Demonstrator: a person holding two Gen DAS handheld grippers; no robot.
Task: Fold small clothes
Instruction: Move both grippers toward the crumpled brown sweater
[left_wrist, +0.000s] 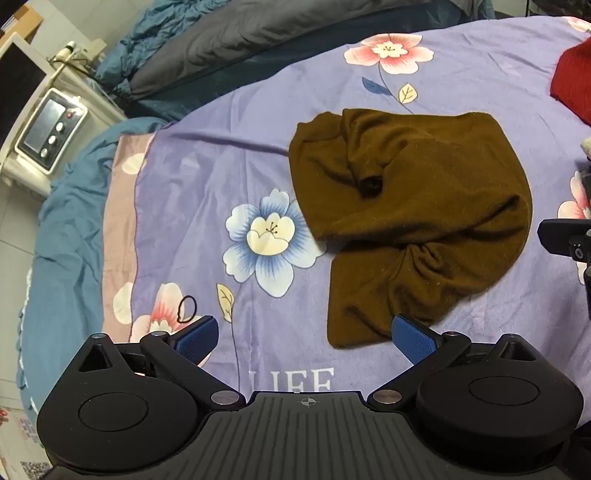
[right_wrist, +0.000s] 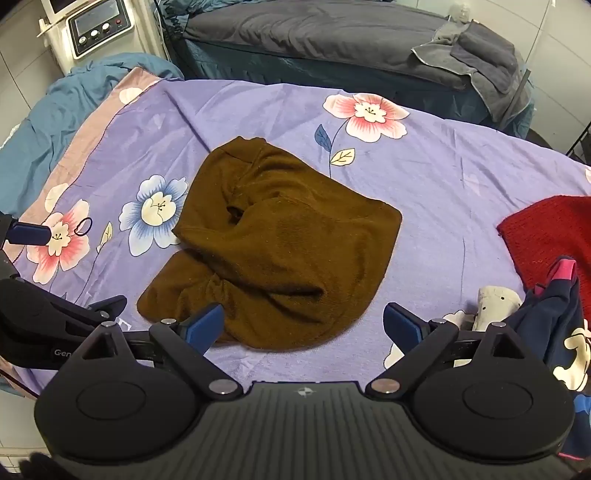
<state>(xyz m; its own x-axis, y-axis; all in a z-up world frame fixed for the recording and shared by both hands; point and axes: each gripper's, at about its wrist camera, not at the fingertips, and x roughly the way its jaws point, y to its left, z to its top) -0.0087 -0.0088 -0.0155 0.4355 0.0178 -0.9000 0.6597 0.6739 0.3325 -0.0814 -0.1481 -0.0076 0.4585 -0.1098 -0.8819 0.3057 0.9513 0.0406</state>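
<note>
**Both grippers spread, brown garment ahead, nothing grasped yet**

Left wrist view: my left gripper (left_wrist: 304, 338) is released, jaws spread wide w/ nothing between the pads. The brown garment (left_wrist: 410, 221) lies crumpled on the purple floral blanket (left_wrist: 192, 192) covering the bed, ahead and to the right of me. Its nearest corner (left_wrist: 351, 332) sits just inside my right-hand blue pad (left_wrist: 415, 338); I can't tell if pad and cloth touch. The garment's long axis runs roughly from that near corner up and away toward the far edge, w/ a twisted bunch low down and a dark opening near the middle. A small black hair tie (left_wrist: 186, 308) lies just beyond my left pad. The right gripper's body (left_wrist: 565, 240) pokes in at the frame's right edge, beside the garment. A red knit (left_wrist: 574, 77) shows far right.

Right wrist view: my right gripper (right_wrist: 304, 326) is also released, jaws apart, empty. Here the garment (right_wrist: 280, 251) is dead ahead, its near hem reaching down between the pads, closer to the left-hand one. So I judge both grippers about equally near: left has the near-left corner, right the near hem.

Only this view shows the pile at lower right: a navy-pink item (right_wrist: 554, 314) and a pale one (right_wrist: 496, 302), plus grey towels (right_wrist: 476, 59) on the far bed. Only the left view shows the corner meeting a pad.
</note>
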